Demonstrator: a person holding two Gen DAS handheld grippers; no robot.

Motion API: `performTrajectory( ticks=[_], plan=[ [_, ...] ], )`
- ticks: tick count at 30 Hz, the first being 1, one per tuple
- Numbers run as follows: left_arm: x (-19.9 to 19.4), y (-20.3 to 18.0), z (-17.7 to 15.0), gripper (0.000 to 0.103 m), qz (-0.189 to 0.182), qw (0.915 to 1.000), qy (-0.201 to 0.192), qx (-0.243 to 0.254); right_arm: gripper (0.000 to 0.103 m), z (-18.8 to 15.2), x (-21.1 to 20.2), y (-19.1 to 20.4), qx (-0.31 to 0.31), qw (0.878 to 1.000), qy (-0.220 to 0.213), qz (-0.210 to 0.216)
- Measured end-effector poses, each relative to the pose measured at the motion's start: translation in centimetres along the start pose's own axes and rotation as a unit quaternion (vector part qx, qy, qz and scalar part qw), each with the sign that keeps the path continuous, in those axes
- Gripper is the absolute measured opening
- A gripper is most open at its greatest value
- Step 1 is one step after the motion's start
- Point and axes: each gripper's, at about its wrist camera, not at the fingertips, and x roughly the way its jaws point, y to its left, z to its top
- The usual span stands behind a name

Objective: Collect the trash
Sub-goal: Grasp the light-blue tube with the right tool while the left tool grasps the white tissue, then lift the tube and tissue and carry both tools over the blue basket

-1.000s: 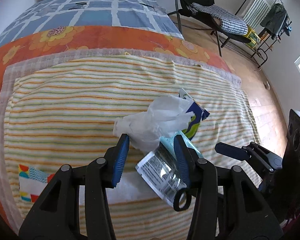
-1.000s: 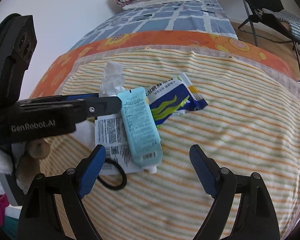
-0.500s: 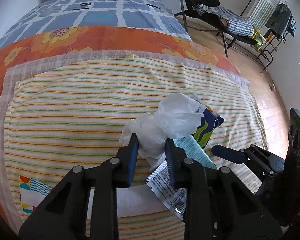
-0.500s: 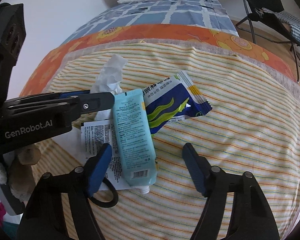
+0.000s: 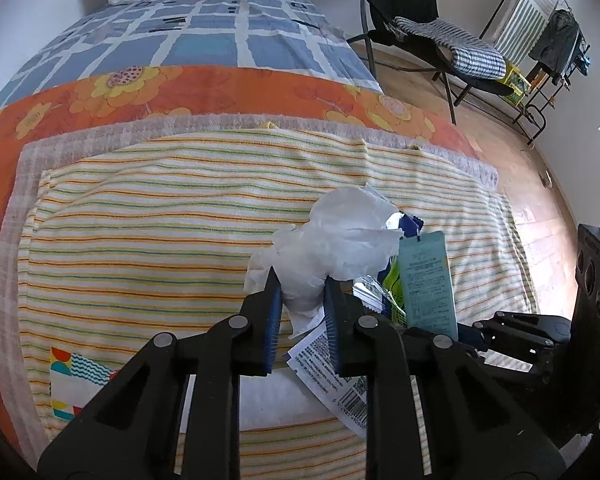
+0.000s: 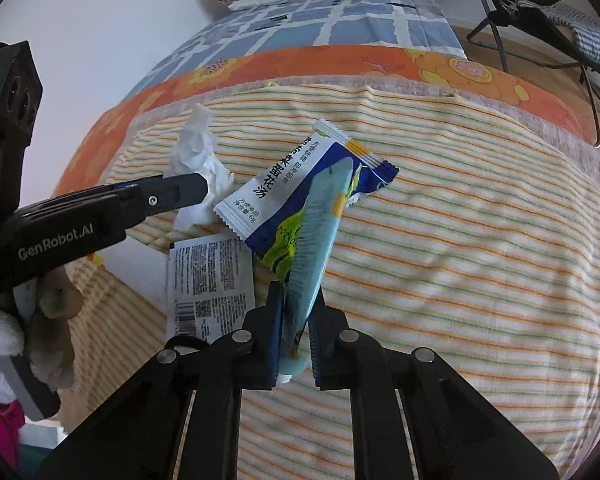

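Change: both pairs of jaws have just been closing; a second ago the pale blue tube lay flat among the wrappers between wide-open right jaws, and it is now pinched and tilted up off the towel, while the tissue went from lying between open left jaws to being squeezed.
Bed (image 5: 236, 48): covered by a blue checked sheet, an orange flowered blanket and a striped towel (image 5: 148, 216) on top, where the trash lies.
Folding chair (image 5: 416, 20): stands on the wood floor beyond the bed, a checked cloth draped over it.
Left gripper (image 5: 300, 300): nearly closed, its blue pads pressing on the lower part of the crumpled white tissue (image 5: 340, 240).
Right gripper (image 6: 296, 320): clamped tight on the cap end of the pale blue tube (image 6: 316, 240), which leans up and away over the soup packet.
Blue-and-white soup packet (image 6: 284, 184): on the towel, partly under the tube.
Printed white sachet (image 6: 208, 280): flat on the towel, just left of the right gripper.
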Motion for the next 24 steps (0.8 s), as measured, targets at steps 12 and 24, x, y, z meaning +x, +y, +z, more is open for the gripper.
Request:
performTrajectory(
  ticks=[12,24],
  plan=[
    [-1.4,-0.2,-0.4,0.017,0.004,0.9999,-0.009,0.003,0.005,-0.6,-1.8,-0.5,-0.008,1.000,-0.007,0.007],
    [-1.3,-0.1,-0.6,0.017,0.001,1.0000,-0.008,0.000,0.005,-0.5,-0.3,0.8,-0.029,0.998,-0.016,-0.044]
  ],
)
